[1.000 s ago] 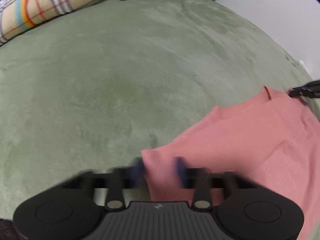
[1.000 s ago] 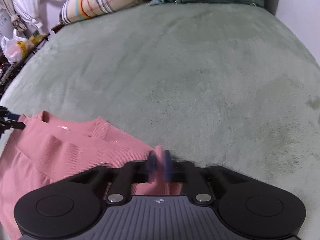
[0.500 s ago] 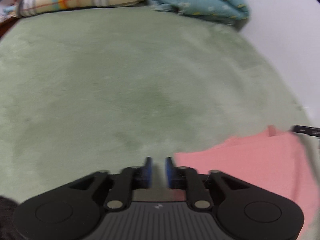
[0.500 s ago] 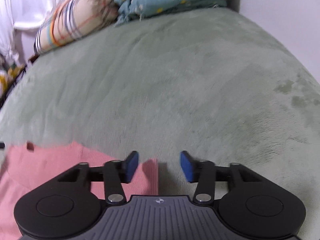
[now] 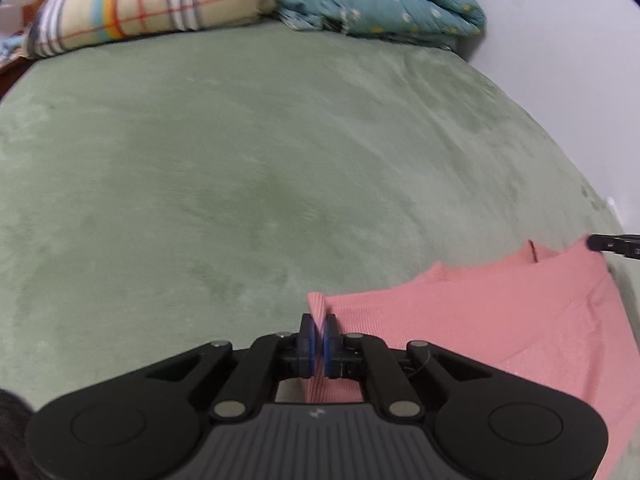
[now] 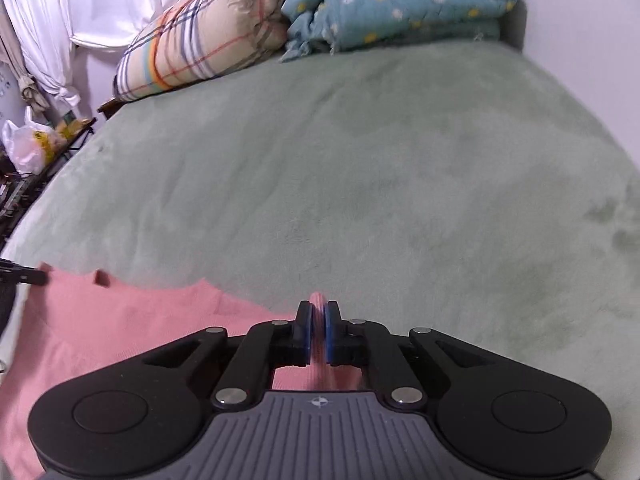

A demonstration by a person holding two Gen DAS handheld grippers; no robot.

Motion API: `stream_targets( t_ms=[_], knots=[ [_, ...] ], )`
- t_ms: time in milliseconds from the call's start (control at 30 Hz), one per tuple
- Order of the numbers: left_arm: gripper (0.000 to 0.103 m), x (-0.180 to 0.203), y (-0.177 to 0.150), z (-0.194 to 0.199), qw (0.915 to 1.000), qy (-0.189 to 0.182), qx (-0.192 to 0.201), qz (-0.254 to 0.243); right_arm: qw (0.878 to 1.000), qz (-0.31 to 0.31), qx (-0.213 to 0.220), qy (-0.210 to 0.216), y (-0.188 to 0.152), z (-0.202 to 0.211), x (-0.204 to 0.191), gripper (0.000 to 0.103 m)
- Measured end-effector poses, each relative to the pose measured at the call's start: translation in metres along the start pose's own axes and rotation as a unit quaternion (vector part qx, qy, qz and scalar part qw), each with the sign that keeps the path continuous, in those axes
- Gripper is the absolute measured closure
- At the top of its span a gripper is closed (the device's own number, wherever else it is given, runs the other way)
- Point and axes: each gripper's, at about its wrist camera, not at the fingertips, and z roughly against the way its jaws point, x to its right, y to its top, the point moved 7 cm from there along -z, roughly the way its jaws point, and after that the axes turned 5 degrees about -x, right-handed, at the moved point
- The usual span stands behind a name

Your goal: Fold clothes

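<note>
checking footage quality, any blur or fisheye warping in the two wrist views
Left wrist view: green bedspread and pink garment slightly smeared, dark vignette corners. Right wrist view: sharper, bed edge bowed by fisheye, white curtain bright; soft even light.

The pink ribbed knit garment (image 5: 500,320) runs off the right and near edges of the left wrist view, and the black gripper body hides its near part. Small clutter beside the far-left white plastic bag (image 6: 24,148) is unreadable.
</note>
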Motion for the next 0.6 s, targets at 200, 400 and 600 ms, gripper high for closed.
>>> stream_targets(
  t_ms=[200,400,600],
  knots=[
    [0.098,-0.004,-0.006,-0.024,0.9994,0.028,-0.016,-0.009,0.996,-0.018,-0.043,-0.078,-0.017,-0.026,0.031,0.103],
    [0.073,-0.016,0.001,0.007,0.9991,-0.009,0.018,0.037,0.997,-0.077,0.018,-0.001,-0.021,0.015,0.033,0.082],
    [0.066,-0.013,0.000,0.031,0.9989,-0.024,0.032,0.023,1.000,0.006,-0.004,0.006,-0.044,0.035,0.000,0.071]
  ],
)
